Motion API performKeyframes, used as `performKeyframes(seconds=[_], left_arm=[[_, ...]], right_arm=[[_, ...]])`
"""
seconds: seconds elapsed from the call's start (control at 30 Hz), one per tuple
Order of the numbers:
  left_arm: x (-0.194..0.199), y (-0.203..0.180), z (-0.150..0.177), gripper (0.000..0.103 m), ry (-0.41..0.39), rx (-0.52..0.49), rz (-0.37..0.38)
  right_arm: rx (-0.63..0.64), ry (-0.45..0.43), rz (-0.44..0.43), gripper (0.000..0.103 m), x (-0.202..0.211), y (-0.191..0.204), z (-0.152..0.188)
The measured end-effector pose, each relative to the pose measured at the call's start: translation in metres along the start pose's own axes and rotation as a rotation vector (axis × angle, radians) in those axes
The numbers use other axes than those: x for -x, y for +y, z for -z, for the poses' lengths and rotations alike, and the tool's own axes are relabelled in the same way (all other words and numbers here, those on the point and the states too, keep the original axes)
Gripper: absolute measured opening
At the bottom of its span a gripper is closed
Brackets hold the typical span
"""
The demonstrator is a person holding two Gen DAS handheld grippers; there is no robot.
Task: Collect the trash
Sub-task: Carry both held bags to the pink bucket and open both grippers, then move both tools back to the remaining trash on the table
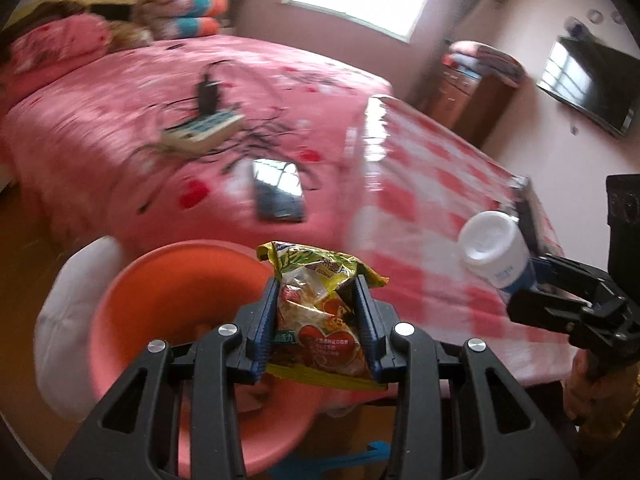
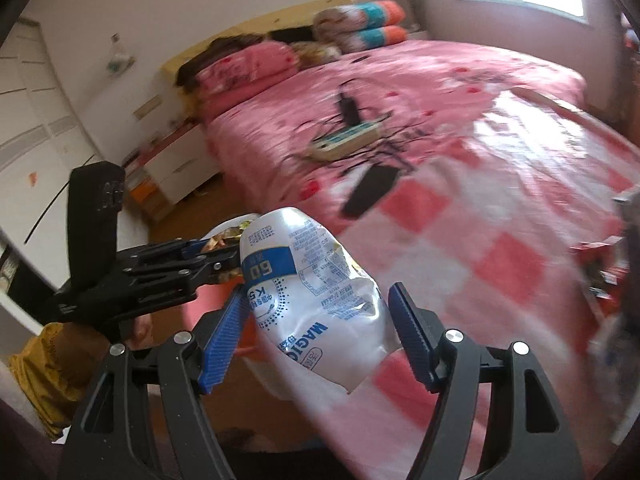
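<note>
My left gripper [image 1: 316, 284] is shut on a yellow-green snack wrapper [image 1: 320, 300] and holds it above an orange-pink bin [image 1: 168, 304] with a white liner [image 1: 68, 320]. My right gripper [image 2: 320, 304] is shut on a crushed white and blue plastic bottle [image 2: 316, 300], next to the checked table. The bottle [image 1: 496, 252] and the right gripper [image 1: 560, 296] show at the right of the left wrist view. The left gripper [image 2: 216, 256] with the wrapper shows at the left of the right wrist view, over the bin.
A table with a red and white checked cloth [image 1: 440, 200] stands beside a pink bed [image 1: 160, 92]. On the bed lie a phone [image 1: 278, 192], a book [image 1: 204, 130] and black cables. More wrappers lie at the table's right edge [image 2: 600, 264]. A television [image 1: 588, 80] hangs on the wall.
</note>
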State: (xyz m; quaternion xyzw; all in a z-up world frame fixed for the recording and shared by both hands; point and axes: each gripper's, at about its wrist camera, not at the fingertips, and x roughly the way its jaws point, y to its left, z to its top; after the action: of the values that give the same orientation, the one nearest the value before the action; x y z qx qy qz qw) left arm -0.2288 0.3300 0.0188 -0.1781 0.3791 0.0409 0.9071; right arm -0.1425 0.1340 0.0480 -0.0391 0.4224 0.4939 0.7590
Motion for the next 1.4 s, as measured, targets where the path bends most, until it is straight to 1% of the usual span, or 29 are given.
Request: performKeyframes(seconds=[0.03,0.1,0.2,0.3,0.33,0.37,0.4,0.47,0.5,0.57,0.63,0.67,0.8,1.03,1.1,1.17,1.23,1.33,1.4], left_arm=[[0.002,0.013,0.003,0.038,-0.002,0.020,-0.022],[0.003,0.027,0.007,0.038,0.001,0.047,-0.038],[0.002,0.051,0.016,0.039,0.009,0.083,-0.077],[-0.003,0.068,0.022,0.039,0.022,0.127,-0.091],[-0.004,0.071,0.024,0.039,0.025,0.134,-0.096],[-0.006,0.075,0.027,0.039,0.034,0.142,-0.104],[-0.009,0.077,0.029,0.040,0.043,0.148,-0.108],[-0.015,0.083,0.032,0.042,0.061,0.161,-0.119],[-0.016,0.086,0.034,0.044,0.063,0.166,-0.130],[-0.017,0.089,0.037,0.046,0.061,0.163,-0.154],[-0.017,0.089,0.036,0.055,0.054,0.149,-0.177],[-0.016,0.089,0.035,0.062,0.046,0.144,-0.184],[-0.012,0.088,0.031,0.069,0.008,0.131,-0.188],[-0.005,0.076,0.027,0.073,-0.070,0.109,-0.184],[-0.006,0.069,0.026,0.073,-0.073,0.093,-0.176],[-0.004,0.059,0.025,0.073,-0.085,0.062,-0.163],[-0.002,0.050,0.023,0.073,-0.101,0.037,-0.156],[-0.001,0.033,0.019,0.073,-0.116,-0.005,-0.137],[0.000,0.018,0.015,0.073,-0.126,-0.049,-0.138]], right_arm=[[0.006,0.008,-0.011,0.071,-0.006,0.005,-0.002],[0.034,0.030,-0.041,0.071,-0.023,0.021,-0.007],[0.068,0.058,-0.063,0.071,-0.043,0.037,-0.011],[0.091,0.084,-0.083,0.072,-0.063,0.051,-0.016],[0.106,0.086,-0.076,0.073,-0.071,0.055,-0.018],[0.108,0.090,-0.070,0.075,-0.075,0.055,-0.018],[0.101,0.099,-0.071,0.081,-0.080,0.056,-0.018],[0.065,0.106,-0.090,0.085,-0.086,0.050,-0.019],[0.048,0.103,-0.089,0.088,-0.086,0.047,-0.018],[0.011,0.092,-0.095,0.089,-0.082,0.040,-0.017],[-0.016,0.067,-0.084,0.089,-0.074,0.035,-0.015],[-0.035,0.051,-0.076,0.090,-0.068,0.030,-0.014],[-0.070,0.005,-0.044,0.090,-0.051,0.021,-0.008],[-0.090,-0.066,0.002,0.090,-0.021,0.008,0.014],[-0.102,-0.094,0.007,0.090,-0.013,0.002,0.022],[-0.111,-0.117,0.023,0.090,-0.007,-0.003,0.026],[-0.117,-0.139,0.039,0.096,0.000,-0.008,0.029],[-0.122,-0.193,0.075,0.096,0.014,-0.014,0.035],[-0.126,-0.226,0.100,0.098,0.023,-0.019,0.039]])
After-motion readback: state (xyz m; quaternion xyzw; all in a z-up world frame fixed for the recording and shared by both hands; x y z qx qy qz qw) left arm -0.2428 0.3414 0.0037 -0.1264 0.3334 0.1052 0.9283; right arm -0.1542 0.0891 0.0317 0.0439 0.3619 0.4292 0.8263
